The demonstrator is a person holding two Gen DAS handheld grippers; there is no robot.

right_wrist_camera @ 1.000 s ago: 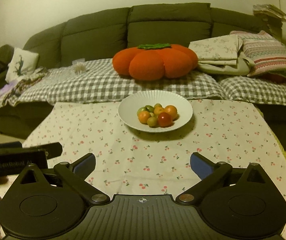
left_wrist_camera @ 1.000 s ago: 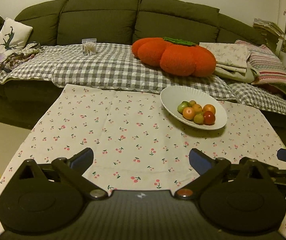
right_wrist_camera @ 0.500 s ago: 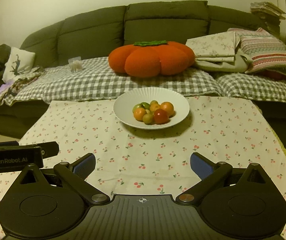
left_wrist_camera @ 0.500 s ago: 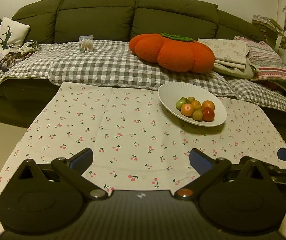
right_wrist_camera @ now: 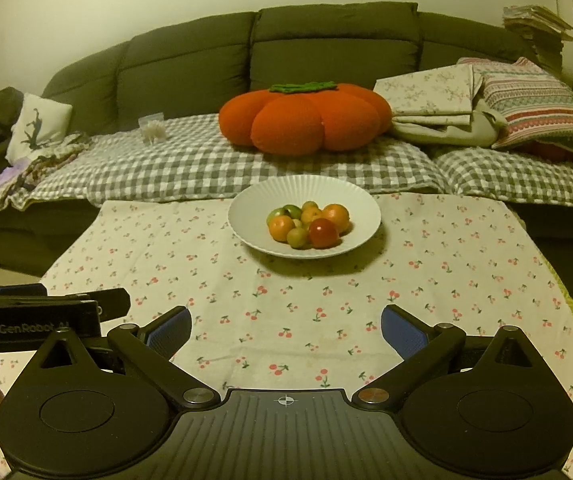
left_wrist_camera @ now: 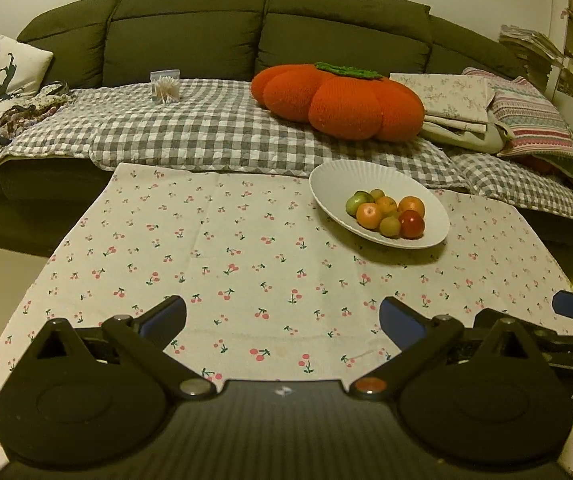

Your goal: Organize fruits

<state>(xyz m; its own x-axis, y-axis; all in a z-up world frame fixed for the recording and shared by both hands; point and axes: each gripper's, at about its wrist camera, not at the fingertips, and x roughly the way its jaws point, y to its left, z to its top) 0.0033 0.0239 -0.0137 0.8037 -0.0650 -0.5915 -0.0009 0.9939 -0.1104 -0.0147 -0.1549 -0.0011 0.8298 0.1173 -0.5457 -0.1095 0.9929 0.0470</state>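
Fruits (right_wrist_camera: 306,223) piled in white plate (right_wrist_camera: 246,204) on cherry-print tablecloth (right_wrist_camera: 446,264), larger in view than 1 second ago. Left gripper (left_wrist_camera: 282,318) and right gripper (right_wrist_camera: 285,326) spread wide, empty, nearer plate.

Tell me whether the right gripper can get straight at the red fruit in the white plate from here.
Probably yes. The right gripper is open and empty, the red fruit sits at the near side of the pile in the white plate, and only bare cherry-print tablecloth lies between them.
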